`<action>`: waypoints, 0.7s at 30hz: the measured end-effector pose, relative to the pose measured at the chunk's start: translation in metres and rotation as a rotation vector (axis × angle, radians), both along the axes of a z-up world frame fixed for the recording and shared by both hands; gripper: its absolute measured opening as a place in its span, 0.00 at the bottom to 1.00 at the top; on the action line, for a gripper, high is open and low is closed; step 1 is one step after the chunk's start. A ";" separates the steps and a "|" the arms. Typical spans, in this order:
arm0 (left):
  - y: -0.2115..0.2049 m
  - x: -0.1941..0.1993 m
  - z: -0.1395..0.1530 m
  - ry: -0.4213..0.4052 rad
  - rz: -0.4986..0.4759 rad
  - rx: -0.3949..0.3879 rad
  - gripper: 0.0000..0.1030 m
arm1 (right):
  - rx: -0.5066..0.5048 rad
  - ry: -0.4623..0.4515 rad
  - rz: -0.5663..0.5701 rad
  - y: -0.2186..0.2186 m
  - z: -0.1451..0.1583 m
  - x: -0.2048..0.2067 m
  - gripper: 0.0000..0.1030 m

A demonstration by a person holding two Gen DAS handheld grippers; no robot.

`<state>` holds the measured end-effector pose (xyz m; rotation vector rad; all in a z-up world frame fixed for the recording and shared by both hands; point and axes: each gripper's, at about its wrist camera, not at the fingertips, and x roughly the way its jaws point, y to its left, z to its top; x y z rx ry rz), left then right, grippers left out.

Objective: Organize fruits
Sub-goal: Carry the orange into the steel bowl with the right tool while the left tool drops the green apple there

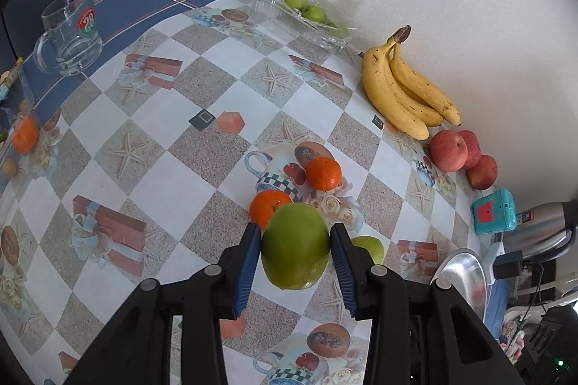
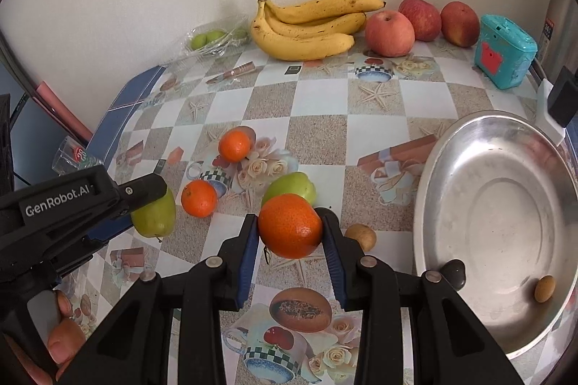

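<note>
My left gripper [image 1: 295, 236] is shut on a green apple [image 1: 294, 246], lifted above the patterned tablecloth. In the right wrist view, that same left gripper [image 2: 151, 204] comes in from the left with the green apple [image 2: 155, 218]. The blue pads of my right gripper [image 2: 290, 227] press on a tangerine [image 2: 290, 225] held just off the table. Two more tangerines [image 2: 234, 144] [image 2: 198, 198] and a second green apple [image 2: 292, 186] lie on the cloth beyond it. A steel bowl [image 2: 451, 168] sits to the right, holding a small brown fruit [image 2: 544, 288] and a dark one [image 2: 454, 273].
Bananas [image 2: 307, 23] and three red apples [image 2: 389, 32] line the wall, with a teal box [image 2: 504, 50] to their right. A clear clamshell of green fruit [image 1: 312, 14] and a glass mug [image 1: 70, 34] stand farther left. A small yellowish fruit [image 2: 361, 236] lies near the bowl.
</note>
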<state>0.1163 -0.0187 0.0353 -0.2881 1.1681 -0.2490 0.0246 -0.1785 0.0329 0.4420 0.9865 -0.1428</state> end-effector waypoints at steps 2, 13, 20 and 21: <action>-0.004 -0.002 0.001 -0.004 -0.005 0.001 0.41 | -0.004 0.003 -0.008 -0.003 0.000 -0.001 0.36; -0.039 -0.020 0.000 -0.004 -0.077 0.009 0.41 | 0.002 0.047 -0.128 -0.045 -0.007 -0.022 0.36; -0.067 -0.037 -0.001 -0.001 -0.140 0.006 0.41 | 0.004 0.079 -0.243 -0.085 -0.012 -0.044 0.36; -0.072 -0.040 -0.001 -0.001 -0.153 0.007 0.41 | 0.008 0.087 -0.258 -0.091 -0.014 -0.048 0.36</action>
